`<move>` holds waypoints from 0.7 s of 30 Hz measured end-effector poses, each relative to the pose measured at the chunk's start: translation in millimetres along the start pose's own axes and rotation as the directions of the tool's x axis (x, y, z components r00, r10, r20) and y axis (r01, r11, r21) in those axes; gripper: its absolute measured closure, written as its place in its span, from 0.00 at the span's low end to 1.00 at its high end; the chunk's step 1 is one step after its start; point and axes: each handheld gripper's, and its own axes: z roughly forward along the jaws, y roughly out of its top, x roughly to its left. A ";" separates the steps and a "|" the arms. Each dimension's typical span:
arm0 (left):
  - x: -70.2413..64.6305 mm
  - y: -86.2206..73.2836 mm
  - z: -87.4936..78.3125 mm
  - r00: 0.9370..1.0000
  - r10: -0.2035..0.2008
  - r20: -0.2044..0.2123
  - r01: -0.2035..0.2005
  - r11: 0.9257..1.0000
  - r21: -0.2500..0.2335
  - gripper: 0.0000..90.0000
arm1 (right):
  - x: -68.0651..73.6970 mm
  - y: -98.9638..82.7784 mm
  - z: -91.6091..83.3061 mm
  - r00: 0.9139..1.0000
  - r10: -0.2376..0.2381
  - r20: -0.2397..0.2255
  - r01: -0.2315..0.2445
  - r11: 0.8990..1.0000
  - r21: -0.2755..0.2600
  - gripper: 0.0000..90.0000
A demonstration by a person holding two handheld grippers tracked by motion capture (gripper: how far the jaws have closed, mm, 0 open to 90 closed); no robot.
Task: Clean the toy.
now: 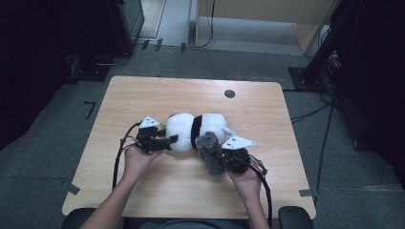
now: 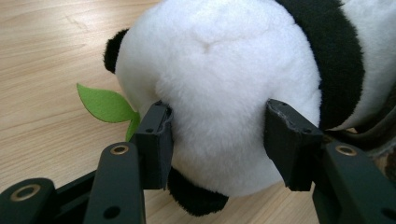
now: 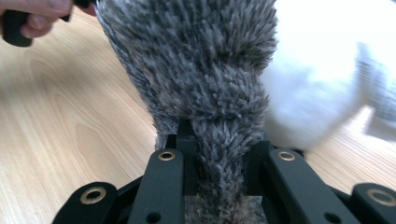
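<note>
A: Where's the plush panda (image 1: 196, 131)?

B: Mid-desk (image 1: 143, 95), with bare wood all round, far edge well off. My left gripper (image 2: 217, 140) has its jaws half-open, pressing the white head.

A: And the right?

B: My right gripper (image 3: 217, 163) pinches the grey fuzzy cloth (image 3: 201, 70) tight. It hides the panda's lower body.
</note>
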 end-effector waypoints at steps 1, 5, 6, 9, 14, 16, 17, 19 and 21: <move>0.0 0.1 0.1 1.000 -0.001 0.000 0.001 1.000 0.000 0.51 | -2.2 -1.7 -2.7 1.000 0.003 0.011 -0.003 1.000 -0.003 0.84; 0.2 0.5 0.1 1.000 -0.001 0.001 0.001 1.000 0.002 0.51 | -12.0 -8.4 -12.7 0.999 0.038 0.039 -0.037 0.999 -0.008 0.84; 0.2 0.6 0.2 1.000 -0.001 0.001 0.001 1.000 0.003 0.51 | -14.5 -9.8 -14.6 0.998 0.042 0.050 -0.041 0.999 -0.008 0.84; 0.4 0.8 0.5 1.000 -0.001 0.001 0.001 1.000 0.001 0.51 | -19.6 -12.4 -19.4 0.996 0.060 0.066 -0.060 0.998 -0.008 0.84; 1.2 1.0 0.7 1.000 -0.004 0.005 0.004 1.000 0.000 0.51 | -14.3 -10.8 -23.8 0.998 0.064 0.005 -0.063 0.997 -0.054 0.84; 1.0 1.1 0.7 1.000 -0.005 0.005 0.006 1.000 -0.001 0.51 | -7.8 -7.4 -22.3 0.998 0.056 -0.036 -0.058 0.996 -0.074 0.84; 0.9 1.1 0.7 1.000 -0.006 0.005 0.006 1.000 -0.001 0.51 | -4.2 -5.0 -20.4 0.997 0.048 -0.056 -0.053 0.995 -0.084 0.84; 0.9 1.3 0.5 1.000 -0.007 0.005 0.007 1.000 -0.001 0.50 | 3.1 1.6 -14.8 0.996 0.027 -0.089 -0.035 0.995 -0.088 0.84; 0.9 1.6 0.4 1.000 -0.012 0.008 0.012 1.000 -0.001 0.50 | 10.1 9.0 -6.4 0.993 0.016 -0.119 -0.026 0.996 -0.089 0.84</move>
